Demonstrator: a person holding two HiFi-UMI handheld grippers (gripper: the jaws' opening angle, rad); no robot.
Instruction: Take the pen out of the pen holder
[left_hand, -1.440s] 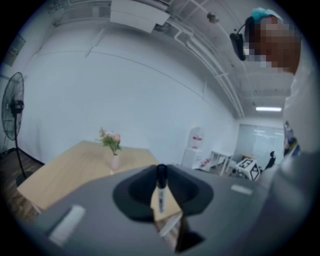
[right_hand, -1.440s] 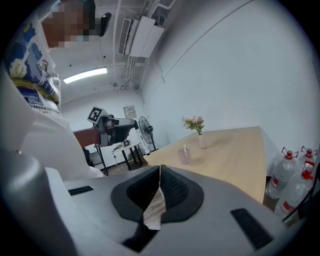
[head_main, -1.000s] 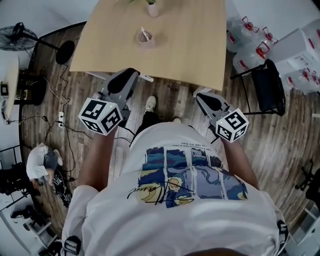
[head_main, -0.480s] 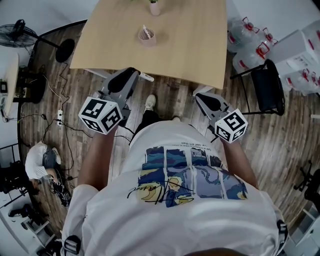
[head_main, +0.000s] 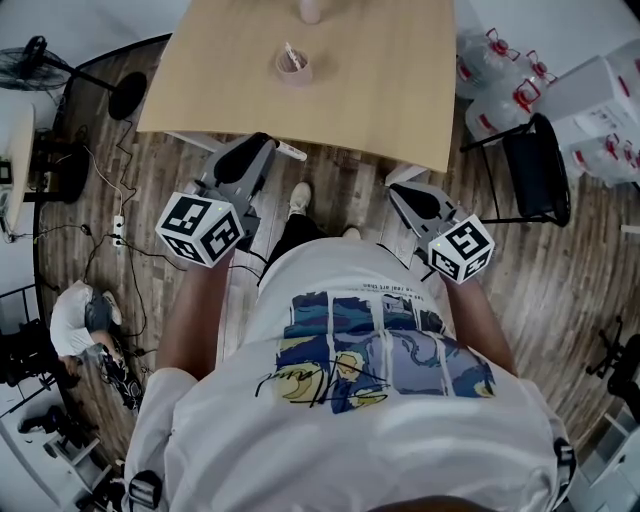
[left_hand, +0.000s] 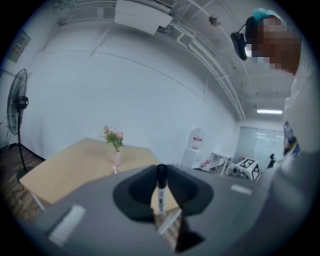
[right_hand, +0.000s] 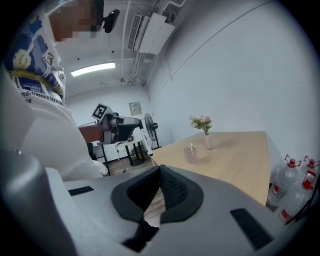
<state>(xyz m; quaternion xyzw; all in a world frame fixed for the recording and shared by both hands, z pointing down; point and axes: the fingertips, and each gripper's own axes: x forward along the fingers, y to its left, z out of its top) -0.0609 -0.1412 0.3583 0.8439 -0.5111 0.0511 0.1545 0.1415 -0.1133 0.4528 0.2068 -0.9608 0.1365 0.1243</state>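
Note:
A pale pink mesh pen holder (head_main: 292, 66) stands on the wooden table (head_main: 380, 90) with a white pen still poking out of it; the right gripper view shows this pen holder (right_hand: 190, 155) too. My left gripper (head_main: 268, 143) hovers short of the table's near edge, shut on a white pen (head_main: 291, 153) that sticks out sideways. In the left gripper view, that pen (left_hand: 160, 195) stands upright between the jaws (left_hand: 161, 172), black cap on top. My right gripper (head_main: 398, 188) is level with it on the right, its jaws (right_hand: 160, 168) shut with nothing between them.
A small vase of flowers (right_hand: 206, 135) sits further back on the table. Water bottles (head_main: 490, 70), white boxes and a black chair (head_main: 535, 175) stand at the right. A floor fan (head_main: 40, 65) and cables are at the left, near a person crouched on the floor (head_main: 85, 320).
The head view has tipped slightly, so the table and pen holder sit higher in frame. Both grippers have stayed put, the left still shut on its pen.

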